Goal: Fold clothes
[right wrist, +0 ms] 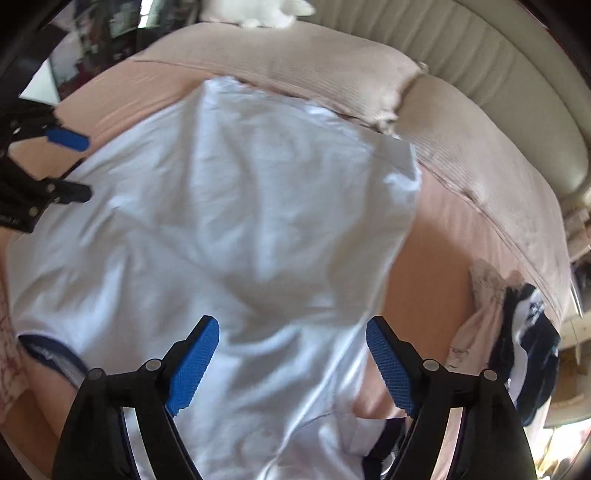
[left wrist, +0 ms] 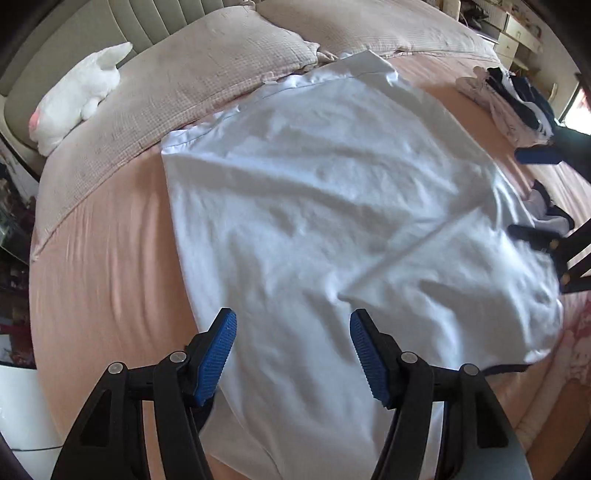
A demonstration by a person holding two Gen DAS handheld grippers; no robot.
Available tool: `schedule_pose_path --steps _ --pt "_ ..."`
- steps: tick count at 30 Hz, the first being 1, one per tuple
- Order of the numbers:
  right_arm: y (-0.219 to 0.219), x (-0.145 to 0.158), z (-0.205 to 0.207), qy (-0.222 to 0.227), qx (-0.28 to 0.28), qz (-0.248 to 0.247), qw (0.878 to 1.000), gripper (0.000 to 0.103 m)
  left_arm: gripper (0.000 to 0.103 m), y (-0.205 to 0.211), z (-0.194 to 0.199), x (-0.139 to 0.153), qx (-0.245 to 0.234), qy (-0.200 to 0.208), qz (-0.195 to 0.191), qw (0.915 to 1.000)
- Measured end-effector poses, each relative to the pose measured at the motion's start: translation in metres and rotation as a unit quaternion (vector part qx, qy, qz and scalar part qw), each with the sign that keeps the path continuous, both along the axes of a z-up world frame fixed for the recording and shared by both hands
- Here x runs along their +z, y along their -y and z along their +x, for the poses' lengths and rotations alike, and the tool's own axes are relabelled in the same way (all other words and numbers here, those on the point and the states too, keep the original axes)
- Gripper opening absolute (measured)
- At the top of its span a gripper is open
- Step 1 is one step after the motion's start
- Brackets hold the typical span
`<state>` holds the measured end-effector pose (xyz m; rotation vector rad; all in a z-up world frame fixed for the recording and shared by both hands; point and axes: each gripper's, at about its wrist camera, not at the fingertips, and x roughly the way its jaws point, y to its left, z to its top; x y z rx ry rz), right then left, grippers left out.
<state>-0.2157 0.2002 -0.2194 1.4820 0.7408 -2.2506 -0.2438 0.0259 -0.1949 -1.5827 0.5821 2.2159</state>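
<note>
A white shirt (left wrist: 332, 203) lies spread and wrinkled on a pink bed sheet (left wrist: 103, 277), with a dark navy trim (left wrist: 506, 368) showing at one edge. My left gripper (left wrist: 292, 317) hovers open over the near part of the shirt, nothing between its blue pads. In the right wrist view the same shirt (right wrist: 229, 221) fills the middle, and my right gripper (right wrist: 292, 323) stands open above it, also with nothing in it. Each gripper shows in the other's view: the right gripper (left wrist: 532, 195) at the shirt's right edge, the left gripper (right wrist: 79, 166) at its left edge.
Two beige pillows (left wrist: 207, 74) and a padded headboard (left wrist: 159, 14) lie beyond the shirt. A white plush rabbit (left wrist: 77, 96) rests on the left pillow. A pile of dark and light clothes (left wrist: 517, 107) sits on the bed at the far right, seen as clothes (right wrist: 517, 332) too.
</note>
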Motion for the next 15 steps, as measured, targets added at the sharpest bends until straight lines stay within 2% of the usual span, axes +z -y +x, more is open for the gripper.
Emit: schedule_pose_path --steps 2,3,5,8,10,11,13,15 --pt "0.005 -0.027 0.004 0.020 0.029 0.071 0.997 0.081 0.062 -0.009 0.020 -0.014 -0.014 0.013 -0.033 0.9993" --pt "-0.002 -0.037 0.004 0.031 0.034 0.079 0.996 0.081 0.062 -0.013 0.029 -0.020 -0.022 0.020 -0.047 0.9985" --pt "-0.027 -0.040 0.000 0.052 0.018 0.065 0.996 0.081 0.062 -0.021 0.046 -0.027 -0.040 0.030 -0.063 0.9968" --pt "-0.065 -0.041 -0.001 0.056 0.002 0.105 0.993 0.082 0.062 -0.032 0.068 -0.027 -0.054 0.033 -0.049 0.9968" --pt "-0.084 -0.029 0.001 0.069 -0.036 0.075 0.994 0.082 0.062 -0.041 0.073 -0.028 -0.052 0.034 -0.043 0.9971" --pt "-0.082 -0.019 0.005 0.062 -0.038 0.057 0.996 0.082 0.062 -0.045 0.074 -0.028 -0.050 0.034 -0.041 0.9973" --pt "-0.069 0.000 0.015 0.040 -0.024 0.018 0.999 0.082 0.062 -0.053 0.076 -0.029 -0.046 0.035 -0.038 0.9976" --pt "-0.043 0.010 0.026 0.038 0.005 -0.019 0.999 0.082 0.062 -0.061 0.079 -0.030 -0.043 0.035 -0.037 0.9978"
